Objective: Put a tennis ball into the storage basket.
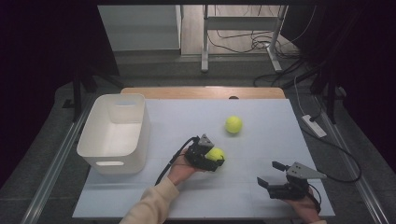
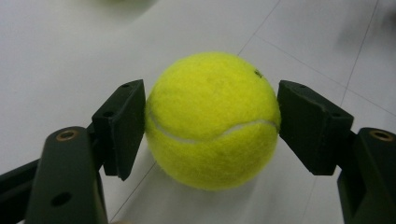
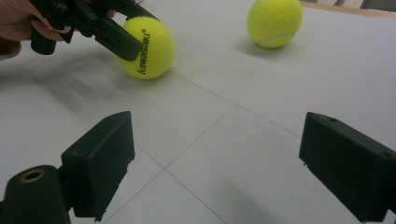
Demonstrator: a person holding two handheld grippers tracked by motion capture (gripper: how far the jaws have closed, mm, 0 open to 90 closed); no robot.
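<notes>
a: the left tongs [image 1: 211, 160] pinch the near fuzzy yellow-green tennis ball [image 2: 212, 119], one black pad on each flank, and the ball sits on the pale grey tabletop [image 1: 261, 140] near its middle. what could spoil it?

b: the pads [image 2: 122, 123] meet a round felt surface at about mid-height. if the squeeze is light or off-centre, i'd judge the ball could squirt forward and roll off across the tabletop.

a: and the right tongs [image 1: 272, 181]?

b: spread wide and holding nothing, low over the near right part of the tabletop, well apart from both balls.

a: anything else around?

b: a second yellow-green tennis ball [image 1: 233, 124] lies farther back, right of the held one, near enough that a loose ball might knock it. an empty white plastic bin with cut-out handles [image 1: 115, 133] stands at the left. the path to it looks open; its tall wall is what the ball must clear, so a low carry could clip the rim.
</notes>
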